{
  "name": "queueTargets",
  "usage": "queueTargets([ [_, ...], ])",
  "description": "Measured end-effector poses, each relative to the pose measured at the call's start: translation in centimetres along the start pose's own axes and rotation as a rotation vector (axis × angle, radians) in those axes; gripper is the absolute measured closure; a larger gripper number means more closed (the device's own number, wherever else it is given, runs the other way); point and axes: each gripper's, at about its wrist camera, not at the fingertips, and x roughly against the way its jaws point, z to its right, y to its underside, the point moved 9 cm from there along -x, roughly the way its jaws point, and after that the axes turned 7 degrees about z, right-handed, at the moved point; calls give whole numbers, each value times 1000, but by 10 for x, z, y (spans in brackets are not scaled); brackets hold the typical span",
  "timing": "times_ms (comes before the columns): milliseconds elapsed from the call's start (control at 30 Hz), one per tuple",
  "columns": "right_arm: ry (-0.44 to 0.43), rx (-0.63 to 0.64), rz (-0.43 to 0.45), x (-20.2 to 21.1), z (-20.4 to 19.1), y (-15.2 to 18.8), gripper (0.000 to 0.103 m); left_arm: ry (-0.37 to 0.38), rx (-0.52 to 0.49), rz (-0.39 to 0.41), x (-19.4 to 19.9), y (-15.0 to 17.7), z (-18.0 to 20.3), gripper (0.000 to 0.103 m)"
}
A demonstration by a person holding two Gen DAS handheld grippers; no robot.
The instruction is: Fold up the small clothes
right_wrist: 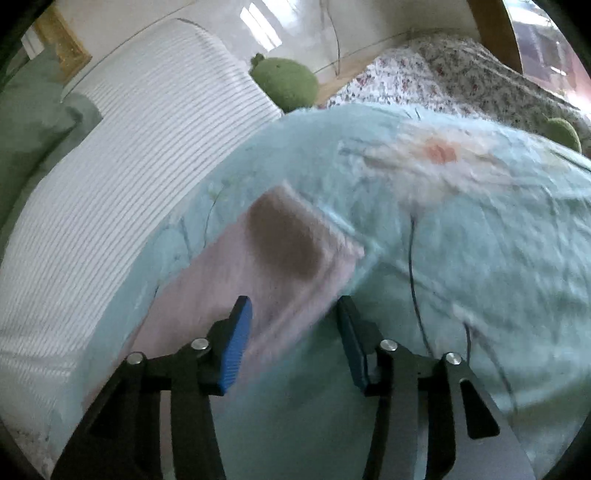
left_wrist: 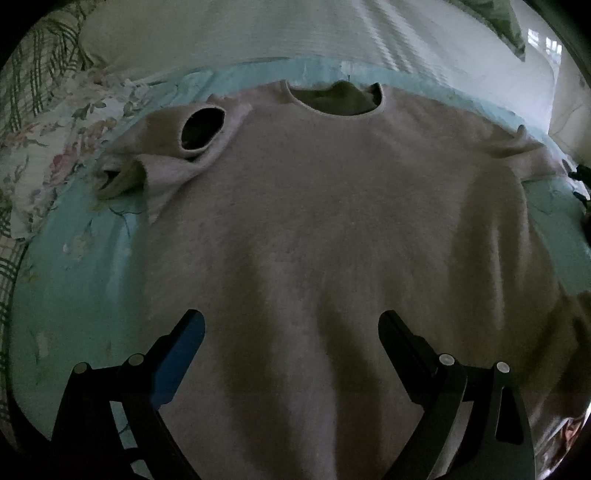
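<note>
Pale pink knit sweater [left_wrist: 314, 229] lies flat, front up, on teal floral quilt [left_wrist: 74, 266], on a bed. Neck hole [left_wrist: 334, 99] points away from the left camera toward striped white pillow [left_wrist: 229, 33]; hem is near the camera, so the long axis runs collar-to-hem, roughly straight ahead in the left view. One sleeve [left_wrist: 162, 147] is bunched and doubled back at the shoulder, cuff opening [left_wrist: 202, 127] gaping up; the other sleeve [right_wrist: 258, 269] stretches straight out across the quilt, cuff end farthest from the right camera. Left gripper [left_wrist: 291, 325] hovers over the lower body of the sweater, jaws wide apart, holding nothing. Right gripper [right_wrist: 293, 314] sits over the straight sleeve, jaws apart, fabric between them but not pinched; that view is motion-blurred, so contact is unclear. Step, as a judgement: spread-out stage done or nearly so, first fold not started, sleeve grab setting up. Next move likely calls for pinching the straight sleeve near the cuff and carrying it across the chest; the bunched sleeve probably needs flattening first. Green plush toy [right_wrist: 284, 83] sits behind the pillow, well apart.
</note>
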Motion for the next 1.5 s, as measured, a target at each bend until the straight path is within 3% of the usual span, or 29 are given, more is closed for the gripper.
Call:
queueTargets([
  [67, -19, 14, -24, -15, -8, -7, 86, -3, -2, 0, -2, -1, 0, 7],
  [100, -31, 22, -36, -20, -13, -11, 92, -4, -2, 1, -3, -3, 0, 7],
  [267, -177, 123, -37, 17, -71, 6, 94, 11, 10, 24, -3, -7, 0, 7],
  [433, -404, 222, -106, 80, -160, 58, 94, 28, 10, 44, 5, -5, 1, 7],
  [600, -647, 237, -268, 136, -251, 149, 94, 41, 32, 59, 17, -4, -2, 7],
  [800, -845, 260, -520, 184, -353, 279, 94, 55, 47, 96, 31, -4, -13, 7],
  [1033, -941, 329, -704, 221, -437, 409, 94, 78, 93, 103, 31, 0, -32, 7],
  [1333, -963, 306, -940, 213, -471, 519, 90, 144, 124, 90, 9, -4, -46, 7],
  [1400, -925, 332, -954, 210, -469, 531, 80, 154, 139, 82, 1, -6, -50, 7],
  [1467, -921, 310, -961, 209, -463, 529, 62, 165, 152, 79, -8, -11, -51, 7],
  [1500, -930, 298, -947, 211, -459, 521, 61, 173, 160, 77, -11, -14, -52, 7],
])
